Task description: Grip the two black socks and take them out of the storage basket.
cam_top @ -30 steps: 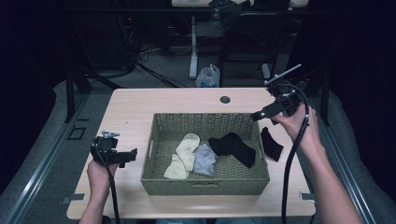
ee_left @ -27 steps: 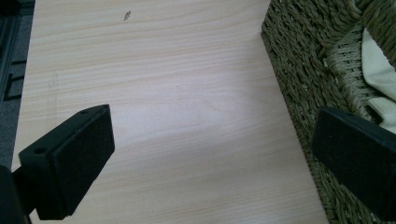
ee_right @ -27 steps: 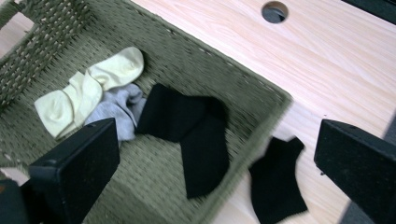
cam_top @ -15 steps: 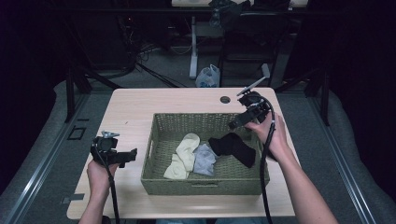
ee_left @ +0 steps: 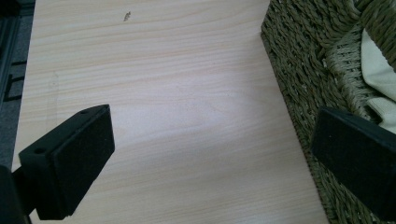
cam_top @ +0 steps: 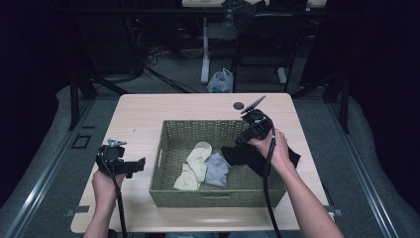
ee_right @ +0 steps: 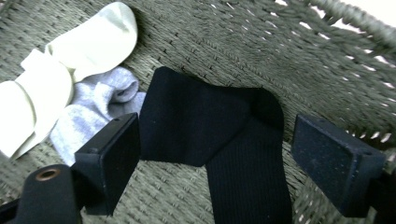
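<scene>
Ribbed black sock on woven basket

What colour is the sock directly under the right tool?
Black, finely ribbed sock; clearest in the right gripper view.

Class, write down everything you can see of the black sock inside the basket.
The black sock is dark ribbed knit, lying flat and bent at an angle on the woven floor of the basket. Its edge meets the grey sock. The right claw hangs open over it, jaws either side, not gripping it.
</scene>
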A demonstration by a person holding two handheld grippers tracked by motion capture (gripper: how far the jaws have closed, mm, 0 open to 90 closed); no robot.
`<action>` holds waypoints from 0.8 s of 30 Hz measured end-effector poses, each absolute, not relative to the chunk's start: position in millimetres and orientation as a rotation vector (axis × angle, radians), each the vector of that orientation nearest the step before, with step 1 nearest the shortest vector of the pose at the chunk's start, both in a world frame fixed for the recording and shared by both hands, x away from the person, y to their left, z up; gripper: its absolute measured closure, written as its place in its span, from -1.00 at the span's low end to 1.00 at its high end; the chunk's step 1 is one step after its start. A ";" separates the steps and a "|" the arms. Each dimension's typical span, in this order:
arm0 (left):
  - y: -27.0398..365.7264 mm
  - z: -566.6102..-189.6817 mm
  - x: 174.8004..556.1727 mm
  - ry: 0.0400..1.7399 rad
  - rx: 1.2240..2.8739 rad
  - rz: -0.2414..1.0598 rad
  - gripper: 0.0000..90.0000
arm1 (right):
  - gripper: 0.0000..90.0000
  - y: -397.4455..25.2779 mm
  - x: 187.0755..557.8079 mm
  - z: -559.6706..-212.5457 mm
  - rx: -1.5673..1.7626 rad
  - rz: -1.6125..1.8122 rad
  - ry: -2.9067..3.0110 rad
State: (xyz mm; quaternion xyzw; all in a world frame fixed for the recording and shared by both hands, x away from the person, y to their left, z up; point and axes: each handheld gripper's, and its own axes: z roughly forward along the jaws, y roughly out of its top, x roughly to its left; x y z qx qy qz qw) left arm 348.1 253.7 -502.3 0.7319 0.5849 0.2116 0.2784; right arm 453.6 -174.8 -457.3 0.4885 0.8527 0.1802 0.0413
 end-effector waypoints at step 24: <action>254.0 -502.1 348.2 1.569 1.964 0.566 -1.00 | -0.14 -169.2 460.6 -500.6 1.662 0.539 2.542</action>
